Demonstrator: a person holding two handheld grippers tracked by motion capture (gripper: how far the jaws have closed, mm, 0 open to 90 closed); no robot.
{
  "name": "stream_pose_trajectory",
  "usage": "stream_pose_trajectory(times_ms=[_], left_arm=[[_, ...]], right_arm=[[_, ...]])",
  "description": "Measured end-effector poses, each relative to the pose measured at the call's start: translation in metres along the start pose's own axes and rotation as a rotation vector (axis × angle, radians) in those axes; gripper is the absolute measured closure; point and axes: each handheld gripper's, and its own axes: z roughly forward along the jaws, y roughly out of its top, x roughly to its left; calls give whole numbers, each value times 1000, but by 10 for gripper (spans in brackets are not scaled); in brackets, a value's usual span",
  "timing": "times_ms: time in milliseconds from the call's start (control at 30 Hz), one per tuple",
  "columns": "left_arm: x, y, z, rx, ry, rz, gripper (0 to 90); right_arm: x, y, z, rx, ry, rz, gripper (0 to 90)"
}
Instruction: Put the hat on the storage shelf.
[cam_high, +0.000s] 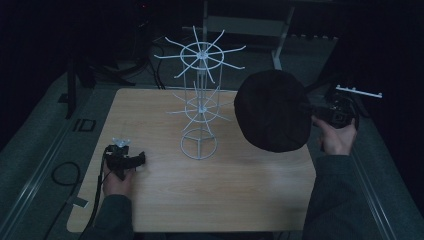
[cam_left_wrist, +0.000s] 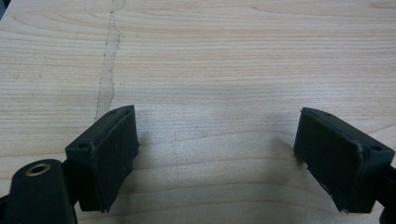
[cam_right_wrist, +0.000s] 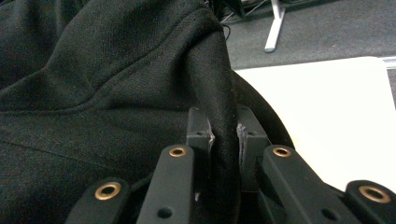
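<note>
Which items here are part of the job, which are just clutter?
In play:
- black hat, clamped at its edge by the right gripper
- white wire rack, standing mid-table, probably its destination

Idle or background:
- left gripper, open over bare table
- black cable on the floor

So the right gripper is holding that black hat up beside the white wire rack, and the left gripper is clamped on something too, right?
Not quite. The left gripper holds nothing: the left gripper view shows its jaws wide apart over the bare wooden table. The rest stands: the right gripper pinches the black hat beside the white wire rack.
</note>
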Motion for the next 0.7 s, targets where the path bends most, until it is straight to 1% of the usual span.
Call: stream_pose_trajectory(times_ms=[267,533,700], left_arm=[[0,0,0,0,0,0,146],[0,0,0,0,0,0,146],[0,0,0,0,0,0,146]], right_arm=[[5,10,-7,-21,17,3,795],[5,20,-16,-48,29,9,795],[4,26,-16,-59,31,14,795]])
